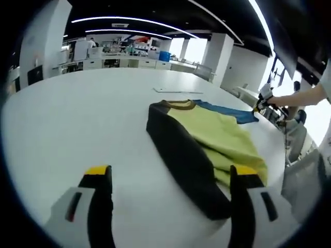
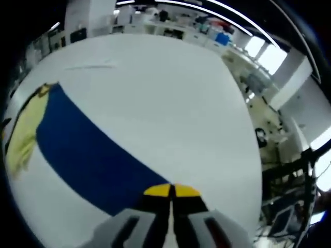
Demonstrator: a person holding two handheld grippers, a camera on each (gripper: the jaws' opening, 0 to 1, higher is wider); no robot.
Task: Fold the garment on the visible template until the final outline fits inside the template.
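Observation:
A garment with a yellow-green body [image 1: 223,135], a black sleeve [image 1: 181,155] and a blue sleeve [image 1: 228,111] lies partly folded on the white table [image 1: 77,113]. My left gripper [image 1: 170,173] is open just short of the black sleeve, its right jaw beside the garment's near edge. In the left gripper view, my right gripper [image 1: 262,101] sits at the far end of the blue sleeve, held by a person's hand. In the right gripper view, my right gripper [image 2: 170,191] is shut on the blue sleeve [image 2: 88,150], which stretches away to the yellow-green body [image 2: 23,134].
A thin pale mark [image 1: 176,90] lies on the table beyond the collar. Chairs [image 1: 302,170] stand past the table's right edge. Desks and shelves [image 1: 129,57] line the far side of the room. Open white table [image 2: 170,93] spreads beyond the sleeve.

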